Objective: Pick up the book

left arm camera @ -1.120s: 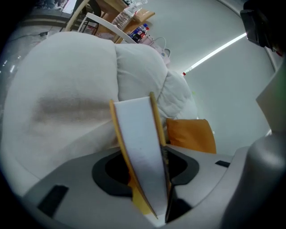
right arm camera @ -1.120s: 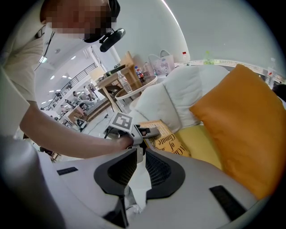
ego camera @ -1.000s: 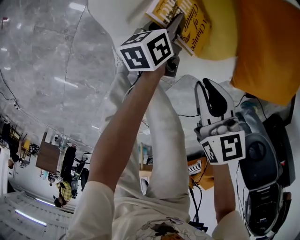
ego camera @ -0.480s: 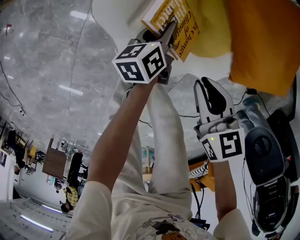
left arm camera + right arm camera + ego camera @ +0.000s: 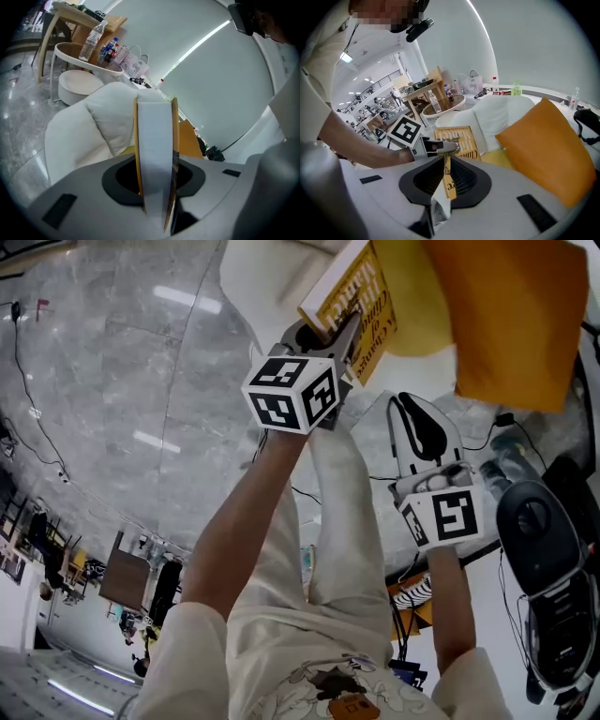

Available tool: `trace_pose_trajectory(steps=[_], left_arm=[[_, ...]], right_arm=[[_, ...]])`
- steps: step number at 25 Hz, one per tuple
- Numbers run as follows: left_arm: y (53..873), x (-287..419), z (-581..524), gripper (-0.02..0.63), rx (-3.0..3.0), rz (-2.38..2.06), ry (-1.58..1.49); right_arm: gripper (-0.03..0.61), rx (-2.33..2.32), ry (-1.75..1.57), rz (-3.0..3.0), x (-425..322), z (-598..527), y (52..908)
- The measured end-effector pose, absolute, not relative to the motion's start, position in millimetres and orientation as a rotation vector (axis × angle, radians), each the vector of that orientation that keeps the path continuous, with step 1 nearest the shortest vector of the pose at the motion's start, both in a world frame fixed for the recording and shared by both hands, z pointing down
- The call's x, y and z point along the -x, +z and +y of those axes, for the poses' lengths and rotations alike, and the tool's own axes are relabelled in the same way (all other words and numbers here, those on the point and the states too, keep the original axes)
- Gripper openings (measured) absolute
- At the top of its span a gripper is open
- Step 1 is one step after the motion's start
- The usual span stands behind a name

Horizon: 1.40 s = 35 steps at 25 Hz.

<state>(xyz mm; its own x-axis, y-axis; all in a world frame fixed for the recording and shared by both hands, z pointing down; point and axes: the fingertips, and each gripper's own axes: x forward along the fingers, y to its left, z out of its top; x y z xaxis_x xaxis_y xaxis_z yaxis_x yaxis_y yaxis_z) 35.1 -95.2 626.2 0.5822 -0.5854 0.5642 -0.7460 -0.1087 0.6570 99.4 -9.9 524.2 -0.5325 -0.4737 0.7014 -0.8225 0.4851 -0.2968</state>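
The book (image 5: 361,310) has a yellow cover with large print and white pages. My left gripper (image 5: 342,338) is shut on its lower edge and holds it in the air in front of the white sofa. In the left gripper view the book (image 5: 154,140) stands edge-on between the jaws of the left gripper (image 5: 154,176), both pads pressing its covers. My right gripper (image 5: 419,423) hangs a little below and right of the book, shut and empty. The right gripper view shows its own tips (image 5: 443,161) meeting, and beyond them the book (image 5: 459,138) with the left gripper (image 5: 440,147) on it.
An orange cushion (image 5: 511,315) and a yellow one (image 5: 422,306) lie on the white sofa (image 5: 89,131) beside the book. A round side table (image 5: 89,58) with bottles stands behind the sofa. Black equipment (image 5: 544,549) sits at the right. The floor is grey marble.
The left gripper has risen with the book and rolled slightly. The right gripper has risen too, still shut and empty.
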Motion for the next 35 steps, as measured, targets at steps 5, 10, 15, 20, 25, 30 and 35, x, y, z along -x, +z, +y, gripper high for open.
trace_pose_trajectory(steps=[5,10,15,20,25,30,35], left_arm=[[585,-32,-75,0.135,-1.838,-1.069,0.208],[541,-29,-53,0.137,-1.876,-1.047,0.226],[510,-26,-36,0.137,-1.898,-1.018,0.243],[483,-24,-34,0.137,-1.918,-1.004,0.242],[449,-25,-25,0.135,-1.936,-0.995,0.241],[418,-22,-23,0.137,-1.967,-1.005,0.237],[383,-16,-26,0.137,-1.986,-1.027,0.228]], right_arm=[[0.060,-1.117,0.821,-2.187,-100,-4,494],[0.060,-1.162,0.804,-2.194,-102,4,453],[0.060,-1.204,0.795,-2.203,-100,9,425],[0.060,-1.250,0.807,-2.203,-100,4,399],[0.060,-1.252,0.775,-2.215,-101,6,366],[0.060,-1.267,0.748,-2.229,-102,6,337],[0.060,-1.279,0.721,-2.249,-102,4,304]])
